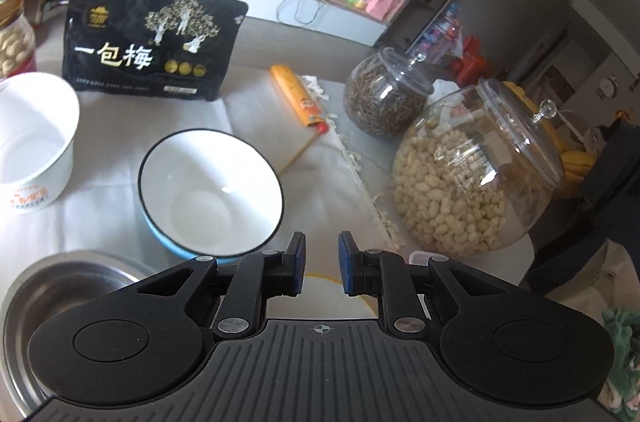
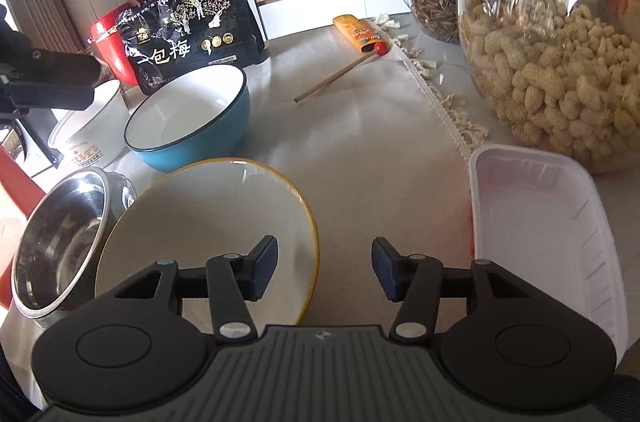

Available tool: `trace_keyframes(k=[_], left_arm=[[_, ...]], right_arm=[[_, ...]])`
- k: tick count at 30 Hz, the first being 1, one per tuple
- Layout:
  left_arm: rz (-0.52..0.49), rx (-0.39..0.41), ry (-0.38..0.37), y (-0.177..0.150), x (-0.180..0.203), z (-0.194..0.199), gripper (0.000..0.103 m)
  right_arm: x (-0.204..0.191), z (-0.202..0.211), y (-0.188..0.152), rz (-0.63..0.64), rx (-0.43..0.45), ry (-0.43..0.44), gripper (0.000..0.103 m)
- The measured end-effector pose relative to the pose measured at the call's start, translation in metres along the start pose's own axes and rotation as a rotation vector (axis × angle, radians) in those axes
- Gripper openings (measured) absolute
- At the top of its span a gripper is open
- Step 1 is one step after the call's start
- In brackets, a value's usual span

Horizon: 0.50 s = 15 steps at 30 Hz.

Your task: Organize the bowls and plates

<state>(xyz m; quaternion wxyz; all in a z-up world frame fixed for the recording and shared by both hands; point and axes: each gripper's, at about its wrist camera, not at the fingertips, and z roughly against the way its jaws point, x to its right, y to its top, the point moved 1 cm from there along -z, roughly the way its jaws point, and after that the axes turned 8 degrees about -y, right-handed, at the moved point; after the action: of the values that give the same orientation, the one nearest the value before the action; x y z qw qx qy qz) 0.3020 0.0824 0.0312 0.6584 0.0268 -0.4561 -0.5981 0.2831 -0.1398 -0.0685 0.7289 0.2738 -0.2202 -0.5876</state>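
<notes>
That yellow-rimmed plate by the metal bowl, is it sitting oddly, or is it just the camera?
It does look askew. The yellow-rimmed plate is tilted, its left edge propped against the steel bowl rather than lying flat on the tablecloth. Nothing looks spilled or broken.

- I see a blue bowl (image 2: 188, 118) with a white inside and dark rim, upright and empty on the table.
- Just in front of it lies a white plate (image 2: 208, 222) with a yellow rim, tilted, its left edge leaning on a steel bowl (image 2: 60, 242).
- A white paper bowl (image 1: 34, 142) stands left of the blue one.
</notes>
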Motion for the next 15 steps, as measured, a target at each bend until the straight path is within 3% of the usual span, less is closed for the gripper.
trace_keyframes(k=[4, 5, 9, 12, 15], left_arm=[[-0.009, 0.044, -0.086, 0.009, -0.03, 0.003, 0.02], [0.024, 0.058, -0.07, 0.013, -0.041, 0.006, 0.02], [0.041, 0.137, 0.065, 0.031, -0.08, 0.03, 0.02], [0.091, 0.118, 0.11, 0.041, -0.108, 0.025, 0.021], [0.12, 0.06, 0.12, 0.043, -0.12, 0.007, 0.021]], right_arm=[[-0.015, 0.01, 0.023, 0.097, 0.041, -0.06, 0.063], [-0.02, 0.009, 0.03, 0.109, 0.041, -0.076, 0.069], [-0.052, -0.004, 0.068, 0.125, 0.027, -0.078, 0.07], [-0.078, -0.007, 0.088, 0.148, 0.05, -0.021, 0.079], [-0.097, -0.013, 0.101, 0.169, 0.03, 0.056, 0.08]])
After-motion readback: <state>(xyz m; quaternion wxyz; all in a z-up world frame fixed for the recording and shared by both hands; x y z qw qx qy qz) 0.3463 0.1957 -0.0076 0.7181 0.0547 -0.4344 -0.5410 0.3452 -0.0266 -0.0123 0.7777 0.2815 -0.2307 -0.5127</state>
